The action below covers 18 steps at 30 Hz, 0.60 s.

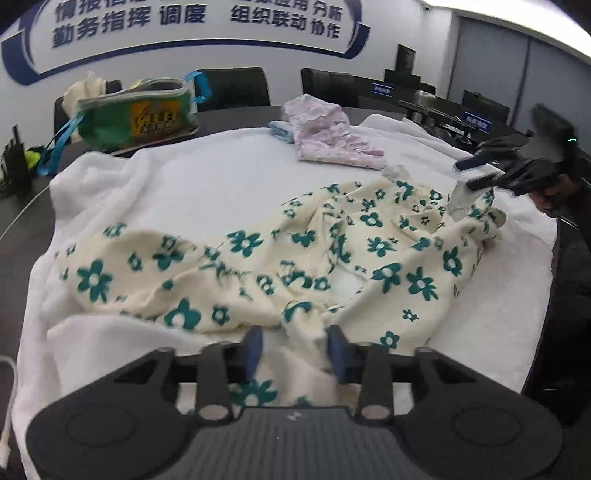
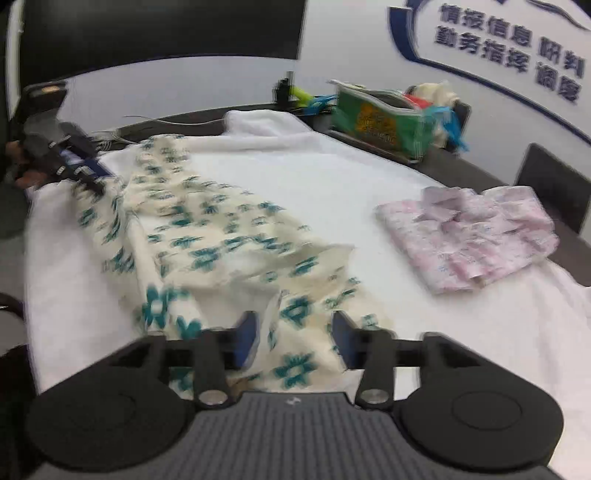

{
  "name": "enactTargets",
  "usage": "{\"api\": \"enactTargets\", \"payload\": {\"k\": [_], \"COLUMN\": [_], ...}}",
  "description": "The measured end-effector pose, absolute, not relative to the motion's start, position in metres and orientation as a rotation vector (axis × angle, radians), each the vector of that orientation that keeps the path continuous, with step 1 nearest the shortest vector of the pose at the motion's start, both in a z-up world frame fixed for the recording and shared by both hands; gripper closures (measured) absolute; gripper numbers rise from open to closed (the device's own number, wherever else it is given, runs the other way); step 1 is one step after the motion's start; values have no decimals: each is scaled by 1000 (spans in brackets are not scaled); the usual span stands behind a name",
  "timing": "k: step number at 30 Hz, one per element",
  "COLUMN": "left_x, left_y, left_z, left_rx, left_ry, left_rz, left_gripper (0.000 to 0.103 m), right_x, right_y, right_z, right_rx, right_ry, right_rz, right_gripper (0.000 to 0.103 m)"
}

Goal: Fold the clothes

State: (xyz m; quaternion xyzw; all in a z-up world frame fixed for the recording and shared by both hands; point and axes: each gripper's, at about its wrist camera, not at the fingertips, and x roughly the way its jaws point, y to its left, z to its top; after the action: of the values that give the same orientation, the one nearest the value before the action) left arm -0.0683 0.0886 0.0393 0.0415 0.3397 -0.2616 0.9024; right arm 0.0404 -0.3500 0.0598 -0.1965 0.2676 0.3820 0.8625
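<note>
A pink garment [image 2: 476,236] lies folded at the far side of my towel-covered bench [image 1: 221,173]; the flowered garment [image 1: 258,266] sprawls rumpled across the middle, unfolded. My left claw [image 1: 294,350] and right claw [image 2: 294,339] both stand open, cloth lying between the fingers at opposite ends, not pinched.

I am reading blue Chinese lettering on the wall sign [image 1: 195,22]: "勤务指挥 调度" and "组织联动 协作". The green bag's [image 1: 136,118] yellow label is staying illegible.
</note>
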Motion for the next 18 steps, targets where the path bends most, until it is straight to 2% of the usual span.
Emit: {"api": "enactTargets", "payload": {"k": [2, 5, 7, 8, 9, 10, 13, 14, 15, 16, 17, 18], "left_x": [-68, -77, -77, -77, -76, -74, -77, -81, -88, -96, -105, -114], "left_y": [94, 98, 101, 102, 103, 104, 105, 102, 99, 98, 98, 99], "left_z": [34, 25, 20, 18, 16, 15, 16, 16, 18, 19, 20, 21], "left_rx": [71, 46, 31, 23, 15, 8, -25, -9, 8, 20, 27, 34], "left_ry": [698, 680, 674, 670, 667, 670, 665, 650, 626, 598, 564, 530], "left_rz": [-516, -495, -492, -490, -487, -475, -442, -424, -409, -403, -407, -411], "left_gripper": [47, 46, 47, 51, 56, 64, 62, 62, 61, 55, 48, 43], "right_x": [20, -5, -7, -7, 2, 17, 53, 62, 71, 68, 57, 47], "right_y": [-356, -352, -335, -326, -323, -327, -344, -347, -351, -355, -360, -364], "right_z": [68, 62, 42, 31, 23, 20, 12, 8, 4, 7, 15, 23], "right_rx": [-358, -340, -452, -511, -503, -415, -183, -137, -90, -82, -99, -115], "right_ry": [477, 432, 466, 485, 535, 591, 701, 731, 759, 735, 676, 617], "right_rz": [914, 1094, 1095, 1088, 1091, 1097, 1054, 1027, 999, 997, 1010, 1023], "right_gripper": [54, 42, 42, 60, 99, 99, 96, 79, 76, 75, 67, 52]}}
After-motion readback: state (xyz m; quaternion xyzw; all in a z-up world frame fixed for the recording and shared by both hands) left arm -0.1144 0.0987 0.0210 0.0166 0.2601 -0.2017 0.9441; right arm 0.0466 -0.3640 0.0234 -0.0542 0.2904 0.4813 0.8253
